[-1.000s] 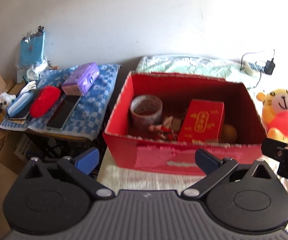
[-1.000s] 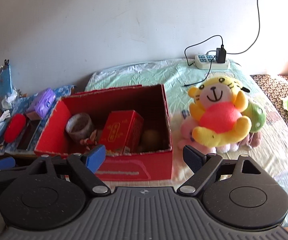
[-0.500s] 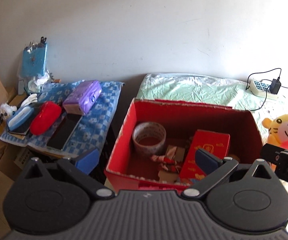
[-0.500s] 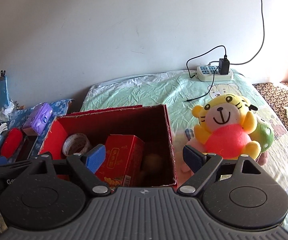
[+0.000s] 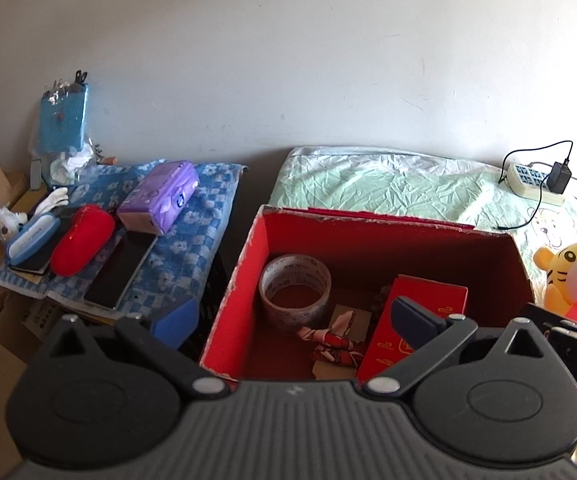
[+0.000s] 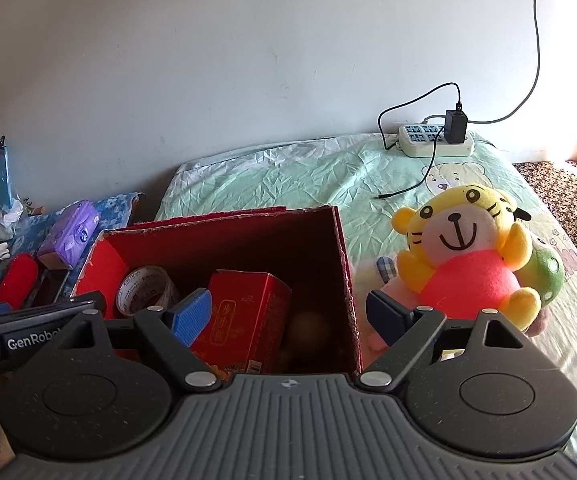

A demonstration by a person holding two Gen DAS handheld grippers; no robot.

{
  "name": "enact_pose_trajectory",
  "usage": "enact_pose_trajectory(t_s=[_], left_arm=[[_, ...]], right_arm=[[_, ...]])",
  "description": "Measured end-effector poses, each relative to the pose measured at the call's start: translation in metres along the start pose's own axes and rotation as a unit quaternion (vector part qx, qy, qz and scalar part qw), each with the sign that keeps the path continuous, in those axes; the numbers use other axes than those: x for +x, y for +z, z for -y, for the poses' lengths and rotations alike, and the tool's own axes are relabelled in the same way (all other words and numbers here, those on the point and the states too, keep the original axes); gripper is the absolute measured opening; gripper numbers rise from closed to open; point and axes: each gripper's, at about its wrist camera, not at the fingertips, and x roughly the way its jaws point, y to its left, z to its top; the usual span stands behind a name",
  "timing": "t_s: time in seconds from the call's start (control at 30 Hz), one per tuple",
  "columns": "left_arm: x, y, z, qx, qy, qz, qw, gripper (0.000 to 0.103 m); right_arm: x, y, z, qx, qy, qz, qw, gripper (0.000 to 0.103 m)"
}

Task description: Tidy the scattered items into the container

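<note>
Red cardboard box (image 5: 244, 280), open top, frayed pale rim, sits on a wrinkled mint-green sheet (image 6: 288, 176) w/ cartoon bear print. Inside: roll of clear glossy packing tape (image 5: 294, 286) standing at the far-left corner, a red rectangular carton w/ gold lettering (image 6: 248, 316) at centre-right, a small red-and-white crumpled wrapper (image 5: 330, 338) on a brown card scrap betw. them, and a dim round yellowish object (image 6: 308, 328) at the right wall, too blurred to identify.

Left gripper (image 5: 290, 318): jaws wide apart, nothing betw. them. Its blue ribbed pad (image 5: 174, 320) hangs outside the box's left wall, the dark pad over the red carton; tape roll lies just beyond, betw. the two.

Right gripper (image 6: 288, 316): jaws also spread, empty, straddling the box's right wall – blue pad over the carton, dark pad outside, near the toy.

Soft yellow plush tiger w/ pink-red belly (image 6: 468, 256) sits upright on the sheet just right of the box, not in it, leaning on a green spotted plush (image 6: 546, 276).

Left of the bed, on a blue-white checked cloth (image 5: 192, 240): purple soft tissue pack (image 5: 160, 196), red fuzzy oval case (image 5: 82, 240), flat black phone (image 5: 122, 268), blue-white hard case (image 5: 32, 236). White power strip w/ black adapter (image 6: 436, 140) lies far right by the wall.
</note>
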Motion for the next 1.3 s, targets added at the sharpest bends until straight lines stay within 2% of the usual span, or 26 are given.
enact_pose_trajectory(t_s=[0.63, 0.9, 1.3], left_arm=[[0.012, -0.009, -0.005, 0.007, -0.008, -0.024, 0.9997, 0.102], [0.03, -0.017, -0.021, -0.013, -0.011, -0.05, 0.9986, 0.102], [0.035, -0.016, -0.026, -0.009, -0.007, -0.046, 0.9989, 0.102]], right_arm=[[0.005, -0.004, -0.009, -0.002, -0.011, -0.004, 1.0, 0.087], [0.01, -0.007, -0.016, -0.006, -0.022, -0.002, 1.0, 0.087], [0.02, -0.012, -0.023, -0.008, -0.021, -0.017, 1.0, 0.087]])
